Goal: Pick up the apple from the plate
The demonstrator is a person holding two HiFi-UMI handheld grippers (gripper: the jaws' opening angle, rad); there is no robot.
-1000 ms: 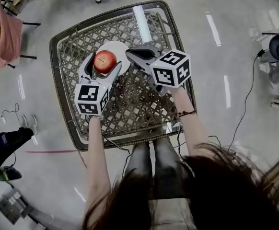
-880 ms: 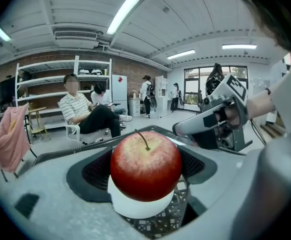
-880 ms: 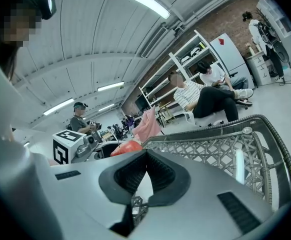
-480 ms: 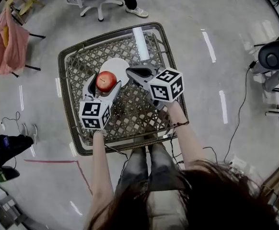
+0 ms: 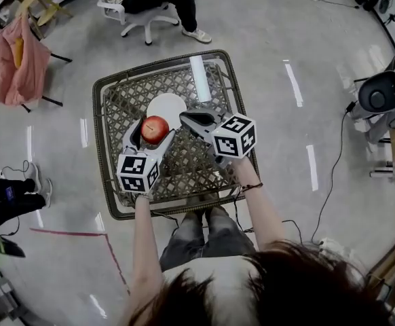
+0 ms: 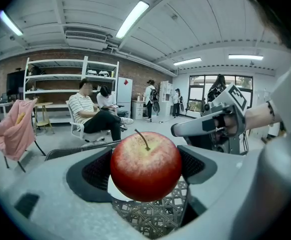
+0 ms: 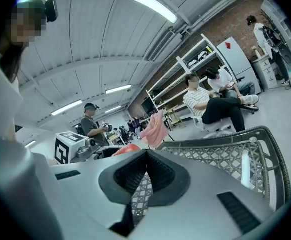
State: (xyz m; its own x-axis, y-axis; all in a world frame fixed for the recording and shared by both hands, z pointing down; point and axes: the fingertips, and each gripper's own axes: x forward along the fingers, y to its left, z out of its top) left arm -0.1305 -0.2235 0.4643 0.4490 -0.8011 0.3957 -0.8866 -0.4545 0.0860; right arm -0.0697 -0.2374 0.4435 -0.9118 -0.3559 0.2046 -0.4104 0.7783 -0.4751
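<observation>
Apple (image 6: 145, 165) up and clear of plate.
Left gripper (image 5: 153, 132) clamps it across the middle, jaws closed onto both sides, stem up. A second ago the fruit sat over the white plate (image 5: 167, 104). Now it hangs nearer the person, above the lattice table (image 5: 184, 175), with the plate bare behind it. Grip looks centred, no tilt. Right gripper (image 5: 186, 118) sits idle just beside, jaws pressed together on nothing. Judgement: pick is as good as done. Smooth round skin could slip if pressure eases.
</observation>
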